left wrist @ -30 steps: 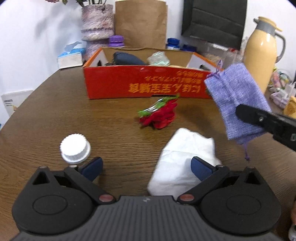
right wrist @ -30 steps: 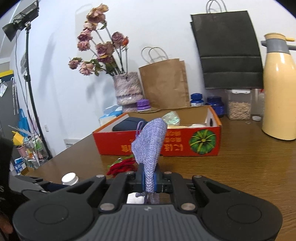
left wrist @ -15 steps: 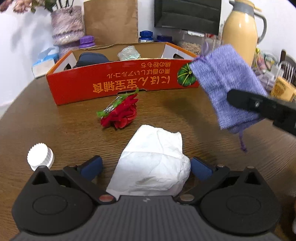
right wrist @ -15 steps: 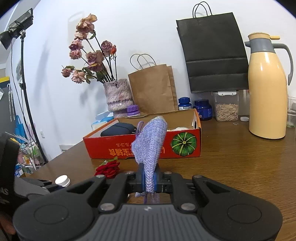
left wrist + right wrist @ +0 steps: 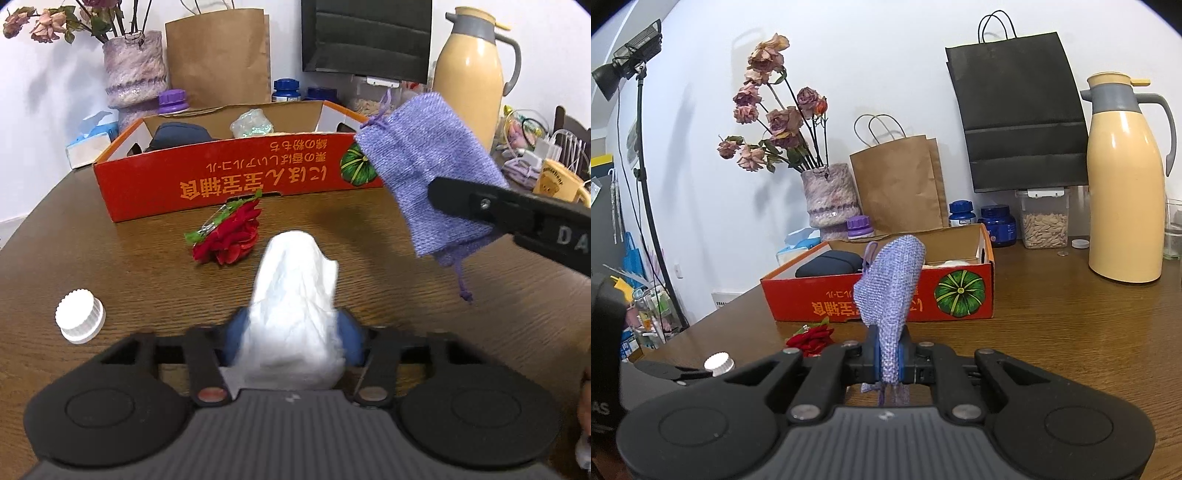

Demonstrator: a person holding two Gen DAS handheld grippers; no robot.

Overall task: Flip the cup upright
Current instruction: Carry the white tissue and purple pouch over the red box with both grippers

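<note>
Brown table point(image 5: 110, 258), big red box point(image 5: 221, 184) at back. Right claw point(image 5: 890, 356) pinches a purple bag point(image 5: 424, 166). Left claw point(image 5: 293, 339) squeezes a white paper wad point(image 5: 295, 266). Both are full, so prob. can't grab a cup w/o dropping stuff. No tipped cup seen, only a yellow mug point(image 5: 557, 184), well apart from both.

Table point(image 5: 110, 266): grained wood, slight sheen. Pouch point(image 5: 428, 177): coarse woven cloth. Wad point(image 5: 295, 295): crumpled white paper. Box point(image 5: 221, 184): printed cardboard.
</note>
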